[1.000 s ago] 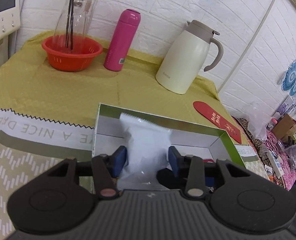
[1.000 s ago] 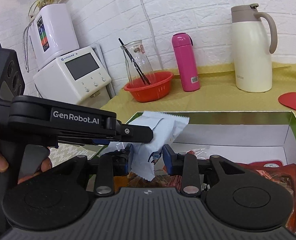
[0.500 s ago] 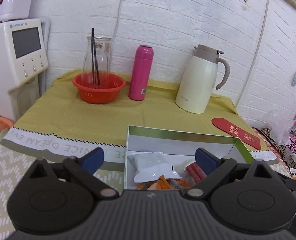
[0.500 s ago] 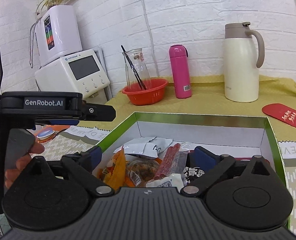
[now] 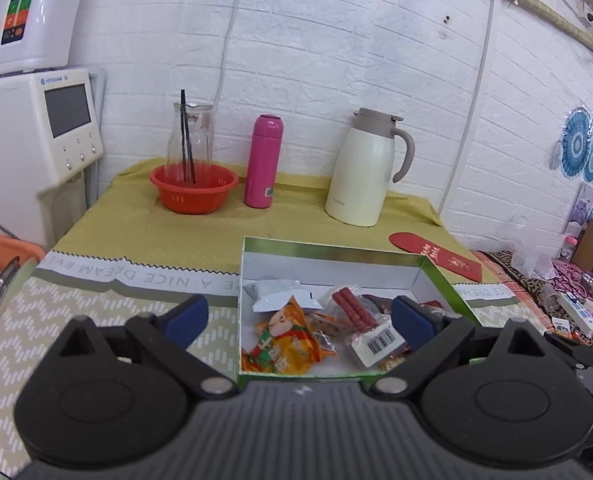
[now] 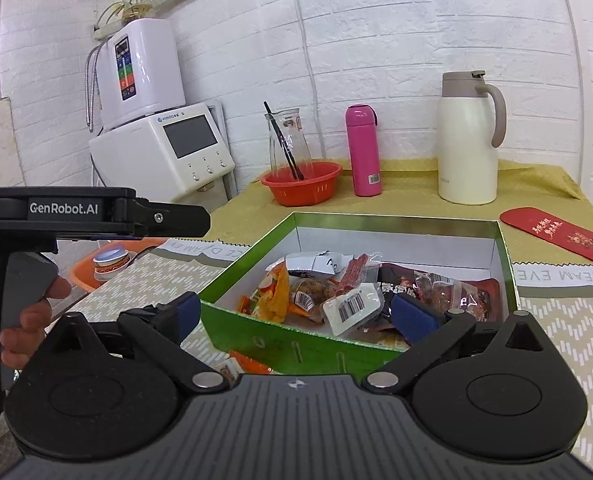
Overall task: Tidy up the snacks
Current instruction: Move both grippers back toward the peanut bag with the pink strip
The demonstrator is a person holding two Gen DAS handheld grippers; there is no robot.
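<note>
Your left gripper [image 5: 299,319] has its blue pads [image 5: 187,317] spread wide, and nothing is between them; it hangs above the near edge of the table, in front of the green snack box [image 5: 438,274]. Your right gripper [image 6: 304,312] is spread wide in the same way and holds nothing; its left pad is outside the near left corner of the box and its right pad is over the inside. In the right wrist view you can see your left hand [image 6: 32,314] around the handle of the other gripper, at the left.

The box stands open on the patterned tablecloth [image 5: 96,308], near the front edge of the table. The snacks lie inside it: an orange packet [image 5: 286,340] at the near left, a white packet [image 5: 280,290] behind it, red sausage sticks [image 5: 352,306] in the middle, a pack with a barcode label [image 5: 378,344] near the right pad, and dark red packs [image 6: 460,292] on the right side.

Behind the box, on the yellow cloth, a red envelope [image 5: 436,254] lies toward the right edge. Along the far edge by the brick wall stand a red basket [image 5: 194,192] with a glass carafe [image 5: 188,140] in it, a pink bottle [image 5: 263,162] and a cream thermos jug [image 5: 362,168]. Beyond the left edge of the table stands a white appliance [image 5: 36,132] with a screen.
</note>
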